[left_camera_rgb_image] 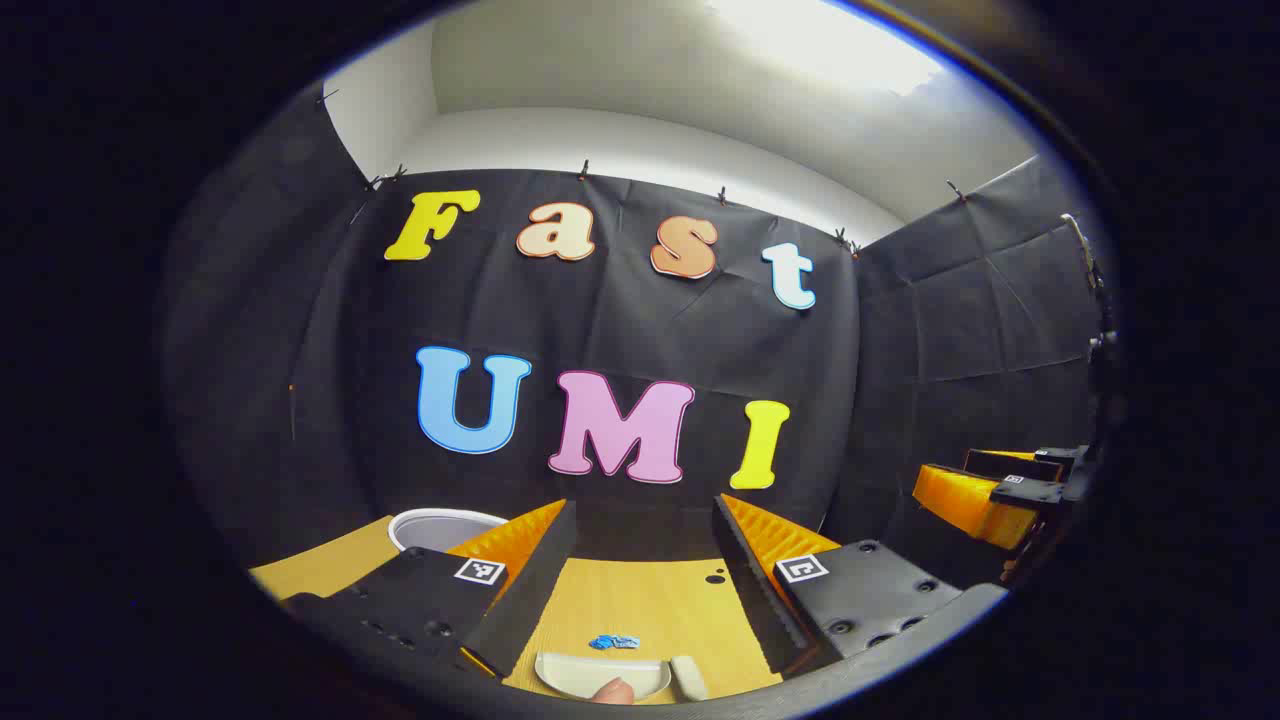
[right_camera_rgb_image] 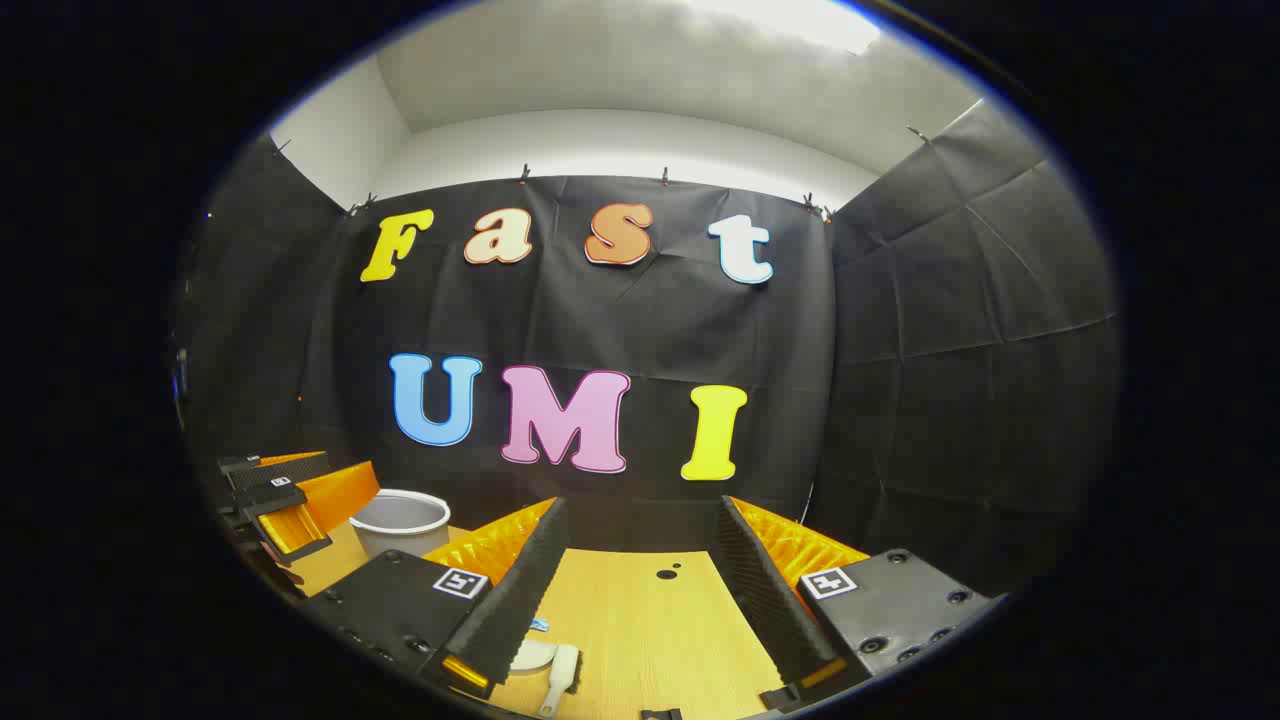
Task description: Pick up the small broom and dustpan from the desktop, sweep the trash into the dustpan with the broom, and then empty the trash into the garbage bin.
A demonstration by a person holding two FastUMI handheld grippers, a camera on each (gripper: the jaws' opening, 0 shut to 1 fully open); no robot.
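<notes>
In the left gripper view, my left gripper (left_camera_rgb_image: 645, 512) is open above the wooden desktop (left_camera_rgb_image: 640, 600) with nothing between its fingers. Low between them lie small blue trash scraps (left_camera_rgb_image: 614, 641), a white dustpan (left_camera_rgb_image: 603, 673) and the pale small broom (left_camera_rgb_image: 688, 677) beside it. A fingertip (left_camera_rgb_image: 612, 690) shows at the dustpan's near edge. My right gripper (right_camera_rgb_image: 643, 508) is also open and holds nothing. In its view the dustpan (right_camera_rgb_image: 530, 655), the broom (right_camera_rgb_image: 560, 678) and a blue scrap (right_camera_rgb_image: 540, 625) sit low, partly hidden by its left finger.
A white garbage bin (left_camera_rgb_image: 445, 525) stands at the desk's back left, also seen as the bin (right_camera_rgb_image: 400, 520) in the right gripper view. The other gripper (left_camera_rgb_image: 1000, 495) hovers at the right; the left one (right_camera_rgb_image: 290, 495) shows far left. Black cloth walls the booth.
</notes>
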